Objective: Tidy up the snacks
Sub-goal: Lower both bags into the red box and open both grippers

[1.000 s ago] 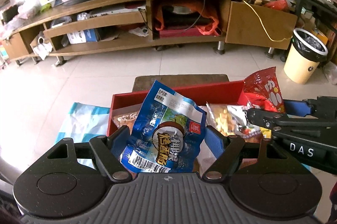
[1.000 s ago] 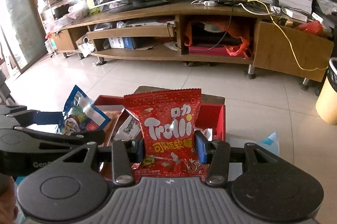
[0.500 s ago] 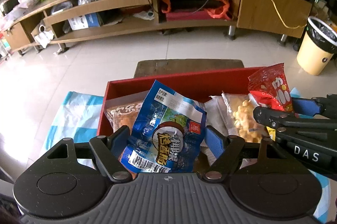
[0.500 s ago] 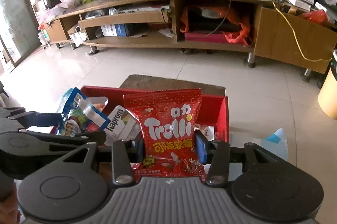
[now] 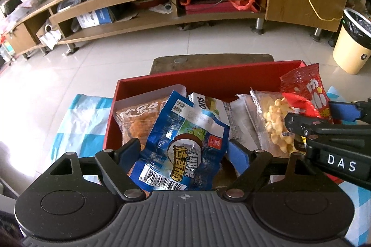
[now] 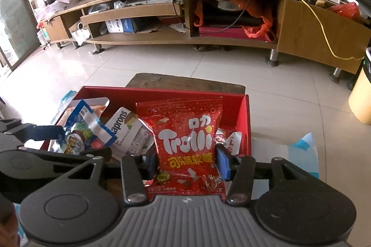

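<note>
Peeking out at the far left, a blue-and-white checked cloth (image 5: pixel 76 121) lies under the red box (image 5: pixel 208 82). Inside the box, an orange snack packet (image 5: pixel 136 121) is half covered, its white lettering too warped to read.

The left gripper (image 5: pixel 183 149) is clamped on the blue packet (image 5: pixel 190 131), held tilted above the box's left half. The packet's barcode end is cut off by the gripper body, and whether the right-hand pad presses on it is hard to tell. Behind it a white packet (image 6: pixel 125 128) shows only "aprons". Next comes a clear bag of yellow puffs (image 5: pixel 276 126), partly blocked by the other tool's black arm marked "DAS".

The right gripper (image 6: pixel 186 161) has just been opening its jaws. Its blue pads lie against the sides of the Trolli bag (image 6: pixel 187 131), upright over the box's right end.

Beyond stand a wooden TV cabinet (image 5: pixel 162 21) and a cream bin (image 5: pixel 350 47).
</note>
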